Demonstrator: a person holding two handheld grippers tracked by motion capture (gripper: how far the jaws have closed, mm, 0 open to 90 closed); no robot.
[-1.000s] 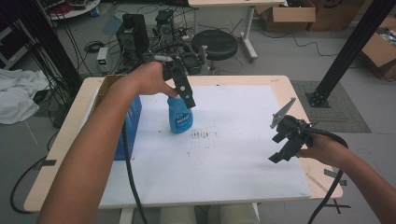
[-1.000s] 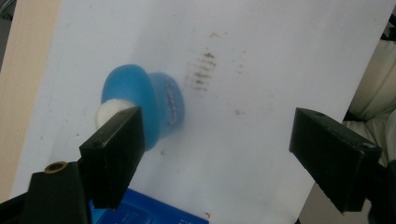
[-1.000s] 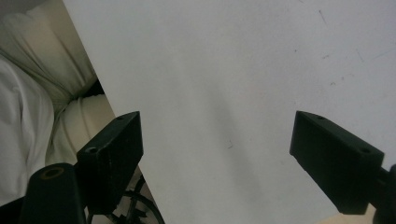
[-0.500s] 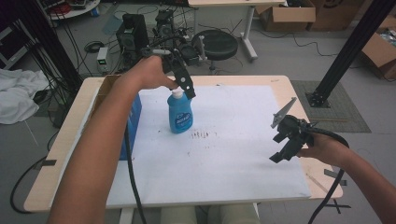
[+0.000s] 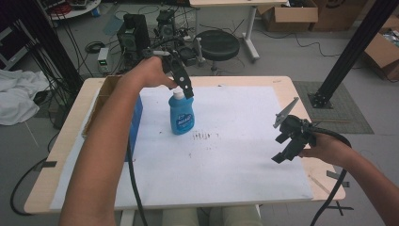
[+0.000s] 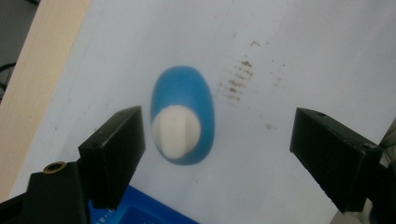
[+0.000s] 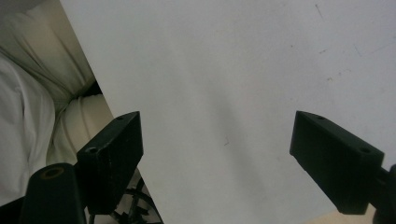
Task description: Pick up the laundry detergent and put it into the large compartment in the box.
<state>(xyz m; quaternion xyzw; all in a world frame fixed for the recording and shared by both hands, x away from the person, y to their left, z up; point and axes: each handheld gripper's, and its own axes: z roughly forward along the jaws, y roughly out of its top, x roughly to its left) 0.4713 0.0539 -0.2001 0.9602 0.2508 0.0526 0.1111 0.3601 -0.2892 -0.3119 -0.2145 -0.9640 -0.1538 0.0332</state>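
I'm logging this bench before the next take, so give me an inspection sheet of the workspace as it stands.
Surface: wooden table covered by a white sheet with dark smudges near the middle.
Job's things: blue bottle with a white cap, standing upright on the sheet.
Clutter: blue box in an open cardboard box at the table's left edge.
Grippers: left hand-held gripper above the bottle, jaws open, not touching it; right hand-held gripper open over the right edge, empty.
Cables: a black cable trails from each gripper toward the person.
Surroundings: black stool, white cloth on the floor, cardboard boxes.
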